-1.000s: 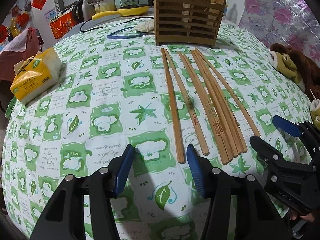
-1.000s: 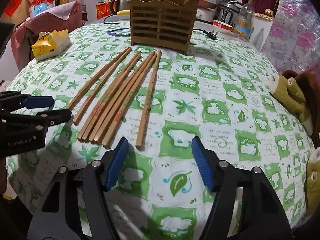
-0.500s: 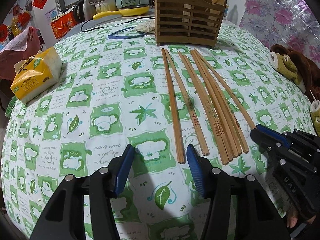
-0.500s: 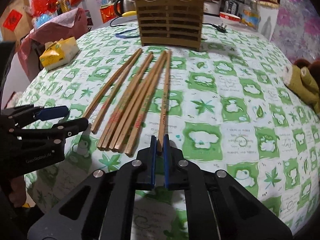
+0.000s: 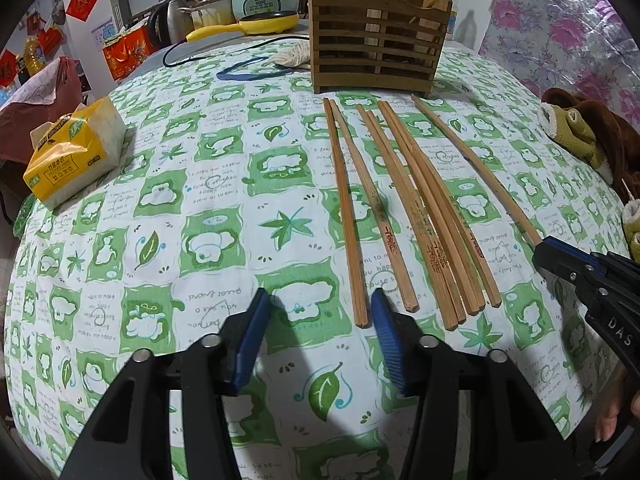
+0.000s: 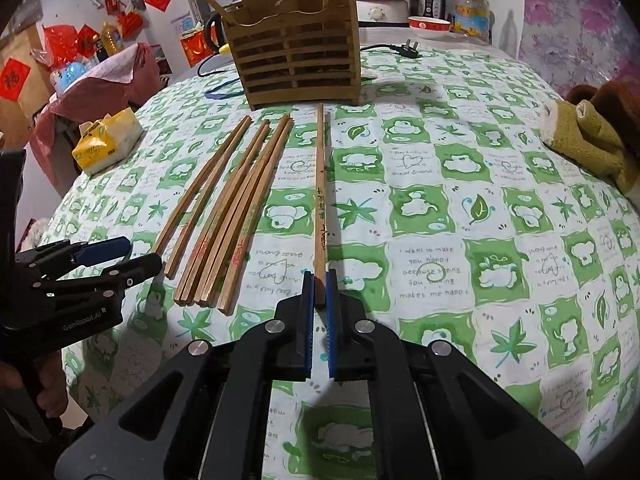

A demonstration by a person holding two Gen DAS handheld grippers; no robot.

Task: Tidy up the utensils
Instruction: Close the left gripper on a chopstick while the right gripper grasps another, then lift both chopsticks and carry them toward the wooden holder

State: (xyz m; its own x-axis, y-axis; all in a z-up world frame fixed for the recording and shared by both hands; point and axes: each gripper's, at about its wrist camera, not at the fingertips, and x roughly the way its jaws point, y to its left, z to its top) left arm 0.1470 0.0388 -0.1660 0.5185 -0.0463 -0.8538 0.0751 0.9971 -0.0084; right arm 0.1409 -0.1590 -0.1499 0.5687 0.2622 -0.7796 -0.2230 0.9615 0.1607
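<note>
Since a second ago the right gripper (image 6: 316, 294) has gone from spread wide to clenched on the near end of the single chopstick (image 6: 320, 196), and that stick now lies apart from the others, running straight up the middle of the right wrist view toward the holder. It is a long, slim, square-sectioned stick of light brown wood with small printed characters along its lower half; its far tip sits just short of the wooden holder (image 6: 294, 60) at the top centre. To its left in that view the remaining chopsticks (image 6: 236, 216) lie in a loose fan on the green-and-white patterned cloth of the bench (image 6: 500, 240), some with red lettering near their thick ends, several touching side by side. In the left wrist view the left gripper (image 5: 320, 332) hangs low at the bottom centre with its blue fingers (image 5: 252, 340) released and wide apart, nothing between them, just short of the nearest chopstick ends. The holder is a slatted brown box with a scalloped upper edge; two chopsticks stand in it, one leaning left and one nearly upright in the right wrist view. A yellow tissue pack (image 5: 74, 150) rests at the left edge of the bench, and a brown plush toy (image 6: 592, 136) lies at the right edge.
</note>
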